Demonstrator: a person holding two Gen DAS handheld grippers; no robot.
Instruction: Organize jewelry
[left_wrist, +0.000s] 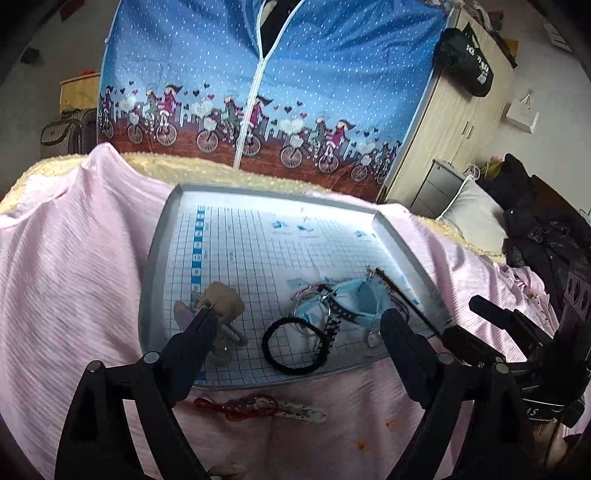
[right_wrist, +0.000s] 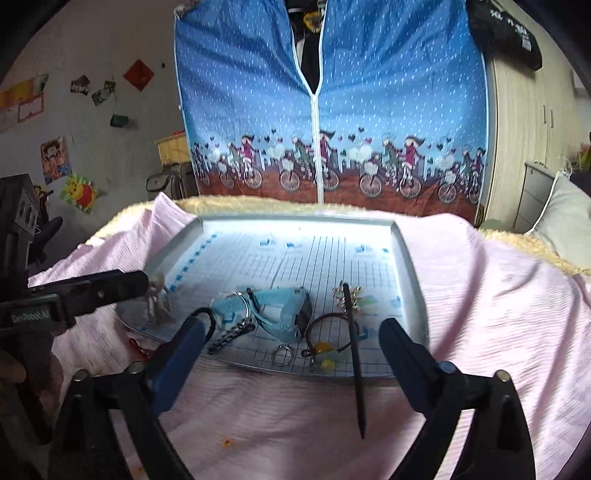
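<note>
Both claws hang open over the pink bedspread (left_wrist: 74, 258), left claw (left_wrist: 299, 332), right claw (right_wrist: 291, 328). Just short of the tray (left_wrist: 162, 236) lies a red bead bracelet (left_wrist: 236, 406), probably light and floppy; pinch its cord mid-length.

tray (left_wrist: 159, 236): blue grid | blanket (left_wrist: 74, 240): pink ribbed | hair tie (left_wrist: 293, 345): black | watch (right_wrist: 284, 306): light blue

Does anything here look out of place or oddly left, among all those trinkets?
Yes. A red and white beaded bracelet lies on the pink blanket, just outside the near rim of the tray where everything else is gathered. A thin black stick also juts over the tray's near edge onto the blanket.
</note>
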